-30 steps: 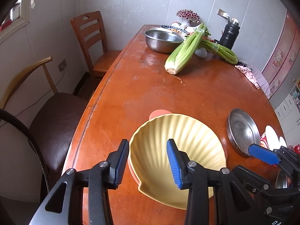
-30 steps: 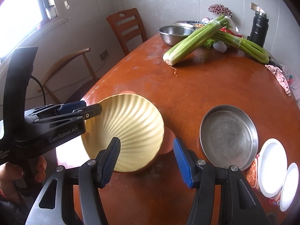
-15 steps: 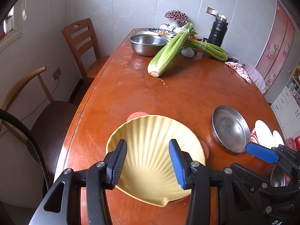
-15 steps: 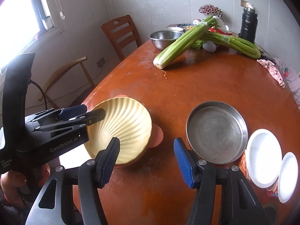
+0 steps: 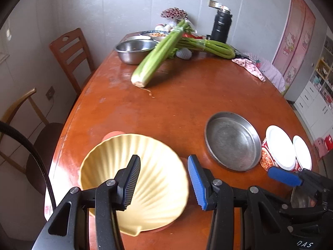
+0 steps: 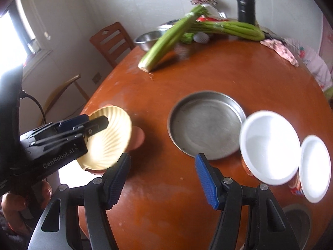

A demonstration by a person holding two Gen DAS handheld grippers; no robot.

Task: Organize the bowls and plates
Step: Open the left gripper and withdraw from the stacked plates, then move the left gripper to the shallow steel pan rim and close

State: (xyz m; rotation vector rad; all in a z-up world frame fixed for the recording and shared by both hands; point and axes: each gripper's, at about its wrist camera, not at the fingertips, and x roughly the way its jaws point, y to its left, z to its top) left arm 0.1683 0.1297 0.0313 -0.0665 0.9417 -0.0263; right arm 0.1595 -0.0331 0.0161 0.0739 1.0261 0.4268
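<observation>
A yellow shell-shaped bowl [image 5: 154, 179] rests on a pink plate [image 5: 113, 135] near the table's front left edge; it also shows in the right wrist view [image 6: 110, 139]. My left gripper [image 5: 164, 183] is open and empty, above and behind the bowl. A round steel pan [image 5: 232, 140] sits to the right, also seen in the right wrist view [image 6: 206, 124]. Two white bowls [image 6: 270, 145] [image 6: 315, 166] stand on printed cups right of the pan. My right gripper [image 6: 163, 184] is open and empty over bare table in front of the pan.
Celery bunches [image 5: 158, 57], a steel mixing bowl [image 5: 134, 50], a black thermos [image 5: 221, 27] and a pink cloth [image 5: 249, 67] lie at the table's far end. Wooden chairs [image 5: 70, 56] stand along the left side. Another steel dish [image 6: 297, 218] sits at the near right.
Both grippers have drawn back and risen from the yellow bowl, which stays on the pink plate. The right gripper's view has swung right toward the steel pan and white bowls.
</observation>
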